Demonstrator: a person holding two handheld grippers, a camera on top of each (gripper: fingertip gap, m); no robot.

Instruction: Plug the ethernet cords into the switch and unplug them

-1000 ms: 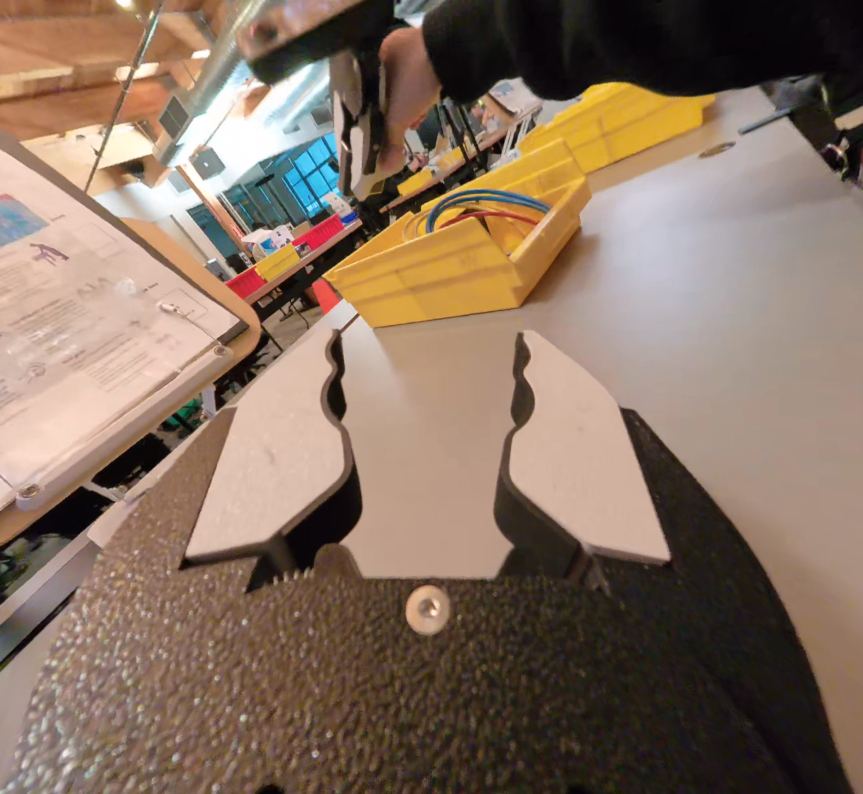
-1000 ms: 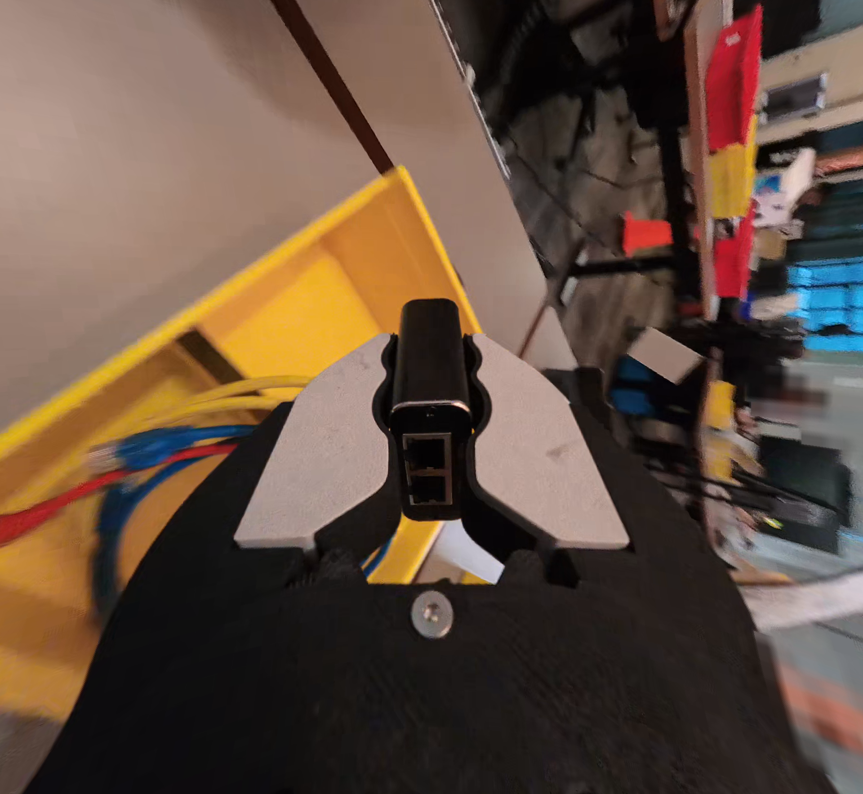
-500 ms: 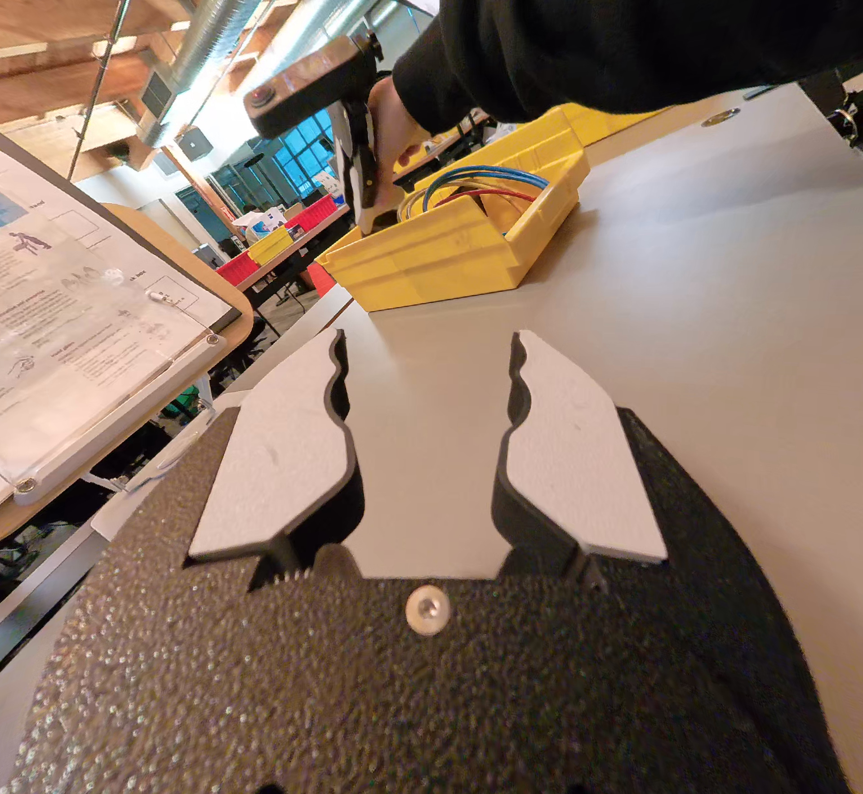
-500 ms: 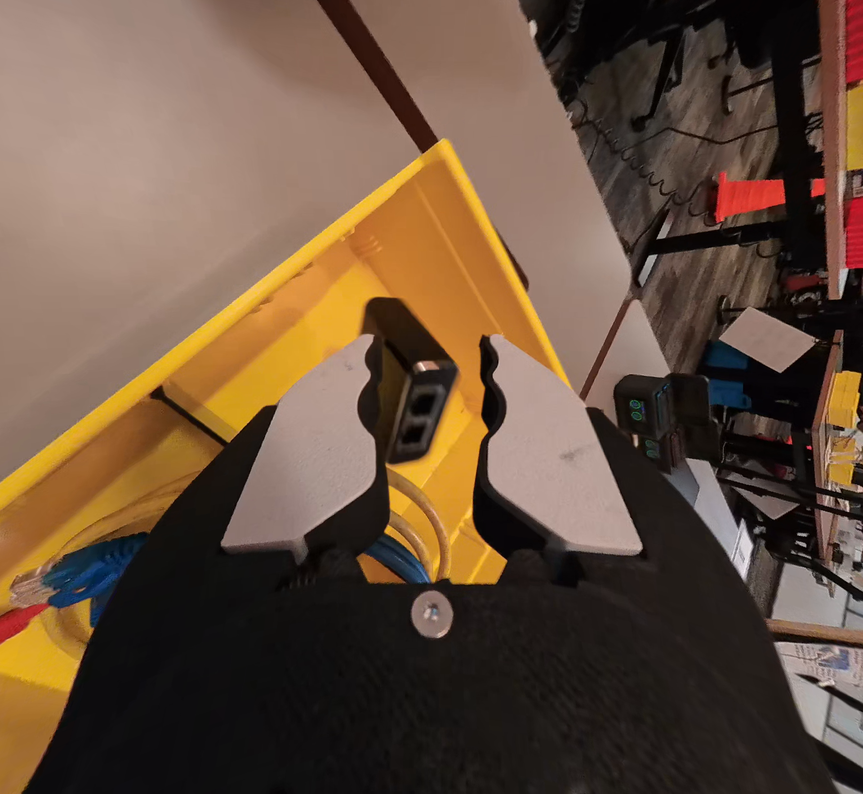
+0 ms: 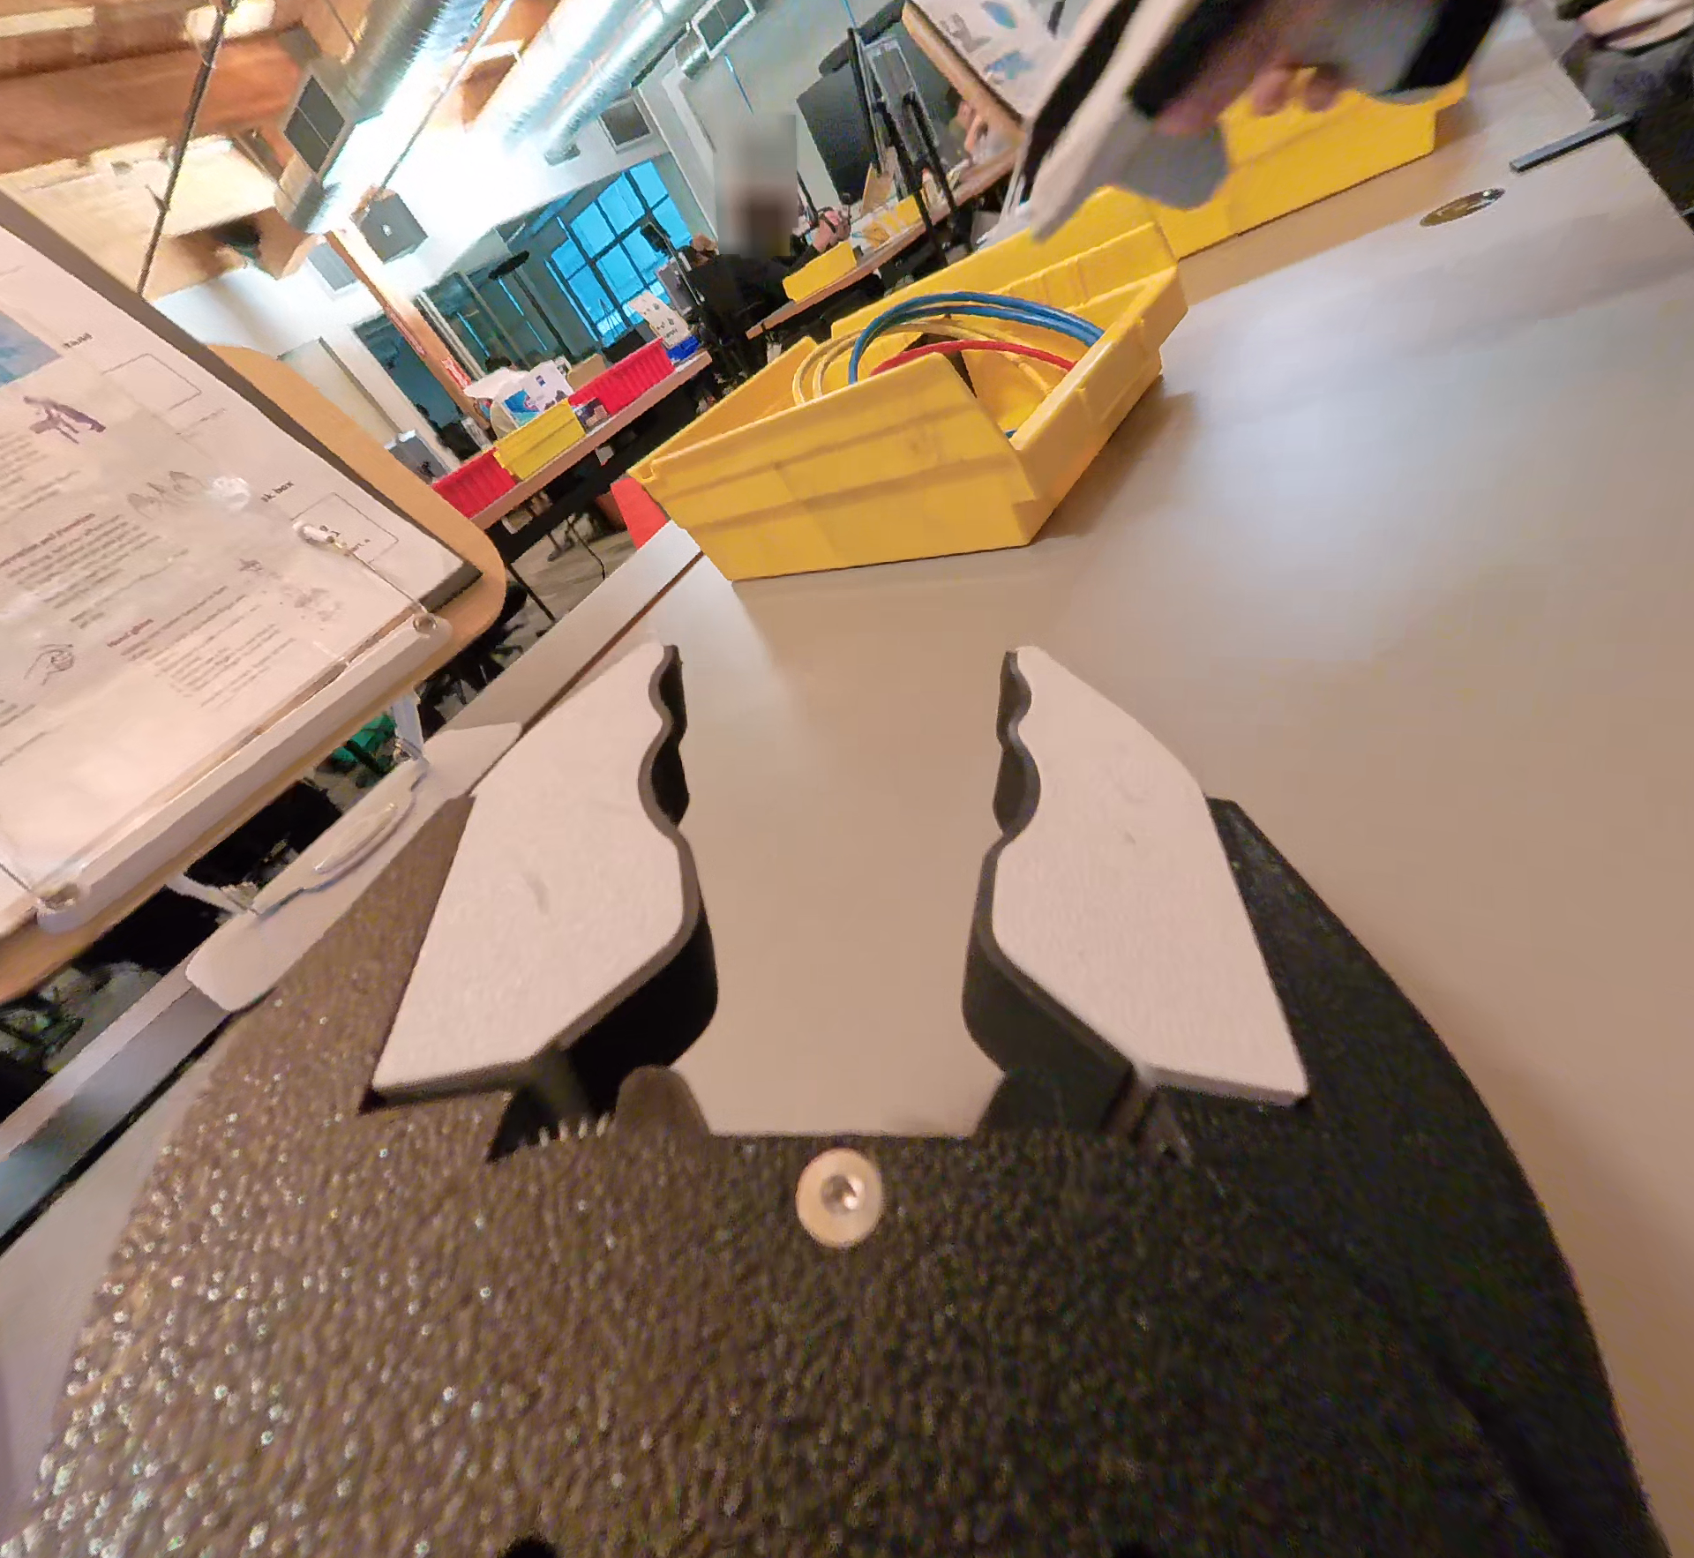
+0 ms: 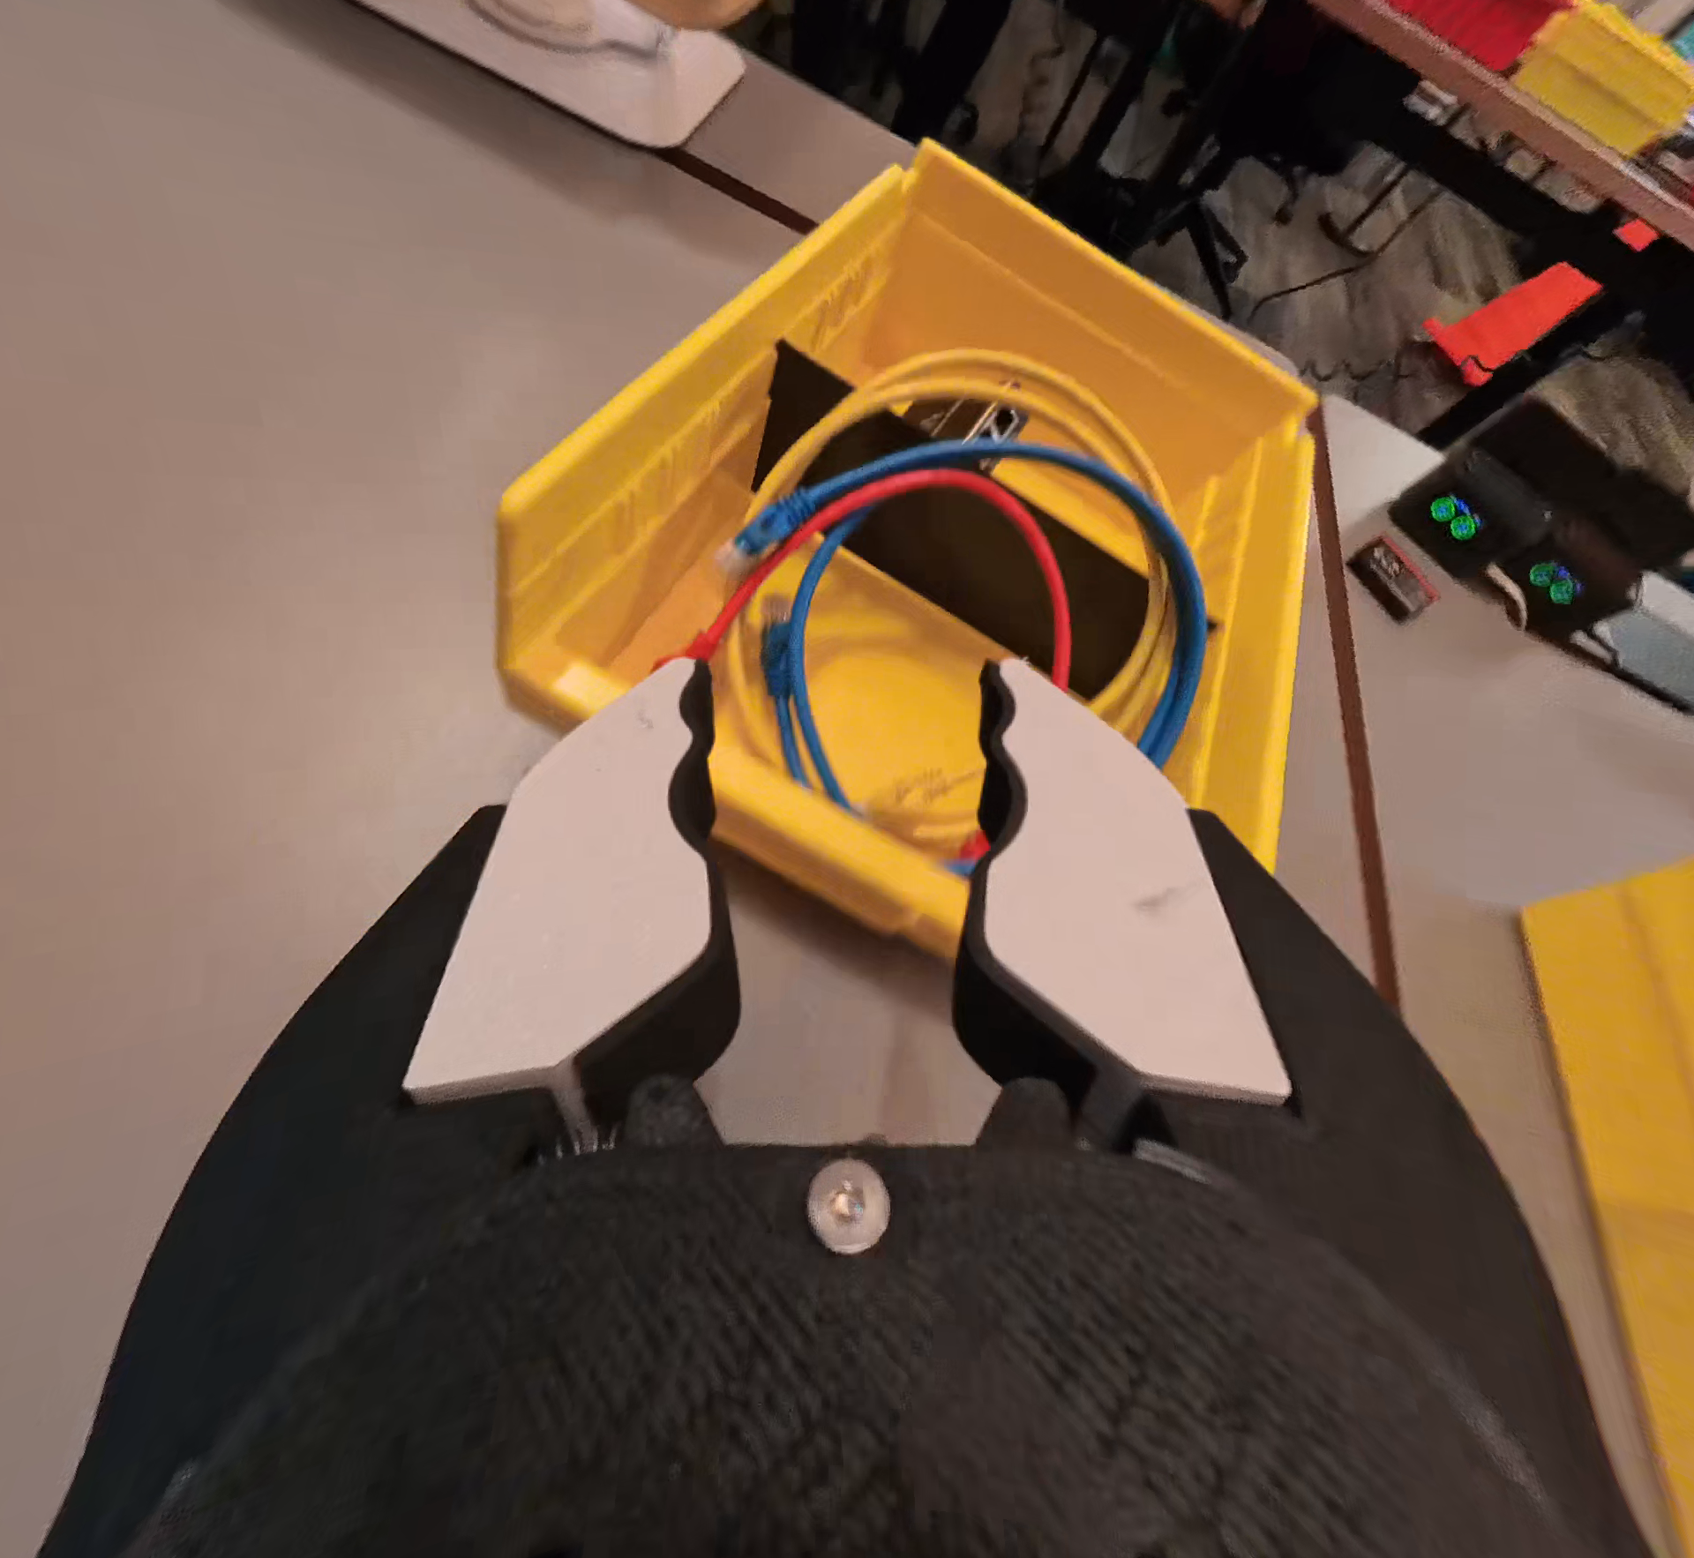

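Note:
A yellow bin (image 6: 642,460) on the grey table holds coiled blue cord (image 6: 1182,597), red cord (image 6: 1054,561) and yellow cord (image 6: 917,726). A black divider (image 6: 972,542) splits the bin. The small black switch (image 6: 976,421) lies in the far compartment, partly hidden by the cords. My right gripper (image 6: 843,675) is open and empty, hovering above the bin's near edge. It also shows blurred in the left wrist view (image 5: 1127,112), above the bin (image 5: 871,469). My left gripper (image 5: 839,657) is open and empty, low over the table short of the bin.
A tilted document stand (image 5: 183,524) is at the left table edge; its white base (image 6: 550,20) shows beyond the bin. A flat yellow piece (image 6: 1632,1101) lies to the right. More yellow bins (image 5: 1329,121) sit farther back. Black devices with green lights (image 6: 1503,542) are at the right.
My right gripper opened and let go of the switch into the bin's far compartment, then drew back and up from the bin. My left gripper stayed open and hardly moved.

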